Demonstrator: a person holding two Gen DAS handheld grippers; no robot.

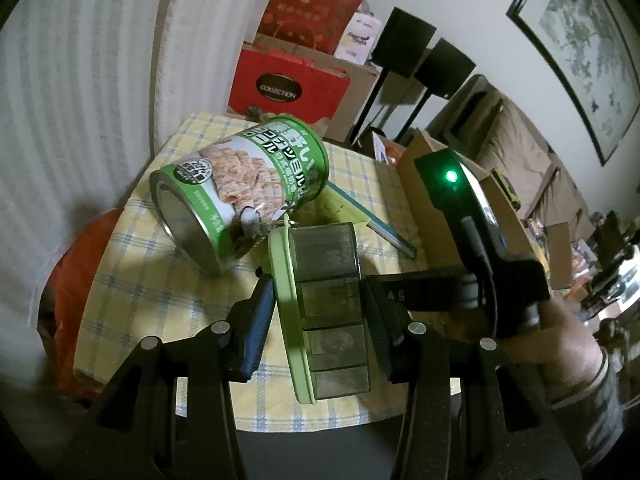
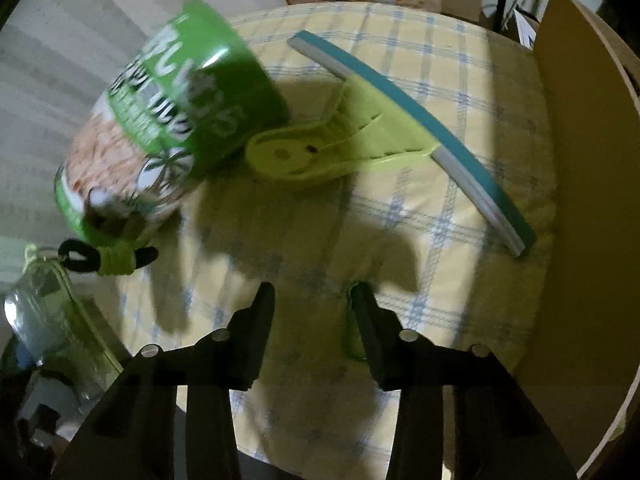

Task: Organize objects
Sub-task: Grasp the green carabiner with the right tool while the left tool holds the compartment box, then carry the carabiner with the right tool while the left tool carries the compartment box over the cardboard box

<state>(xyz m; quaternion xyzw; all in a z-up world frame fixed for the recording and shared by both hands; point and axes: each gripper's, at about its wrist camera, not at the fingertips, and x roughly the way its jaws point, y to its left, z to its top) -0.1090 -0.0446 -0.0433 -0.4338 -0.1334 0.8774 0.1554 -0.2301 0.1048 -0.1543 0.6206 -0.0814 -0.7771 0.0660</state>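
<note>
My left gripper is shut on a clear pill box with a green lid and holds it above the checked cloth. A green tin can lies on its side on the cloth just beyond the box; it also shows blurred in the right wrist view. A lime green clip with a teal bar lies beside the can. My right gripper is open and empty, low over the cloth. The pill box's cord shows at the left of the right wrist view.
A cardboard box stands at the right edge of the table. Red gift boxes are stacked behind the table. A white curtain hangs at the left. An orange seat is left of the table. My right gripper's body sits right of the pill box.
</note>
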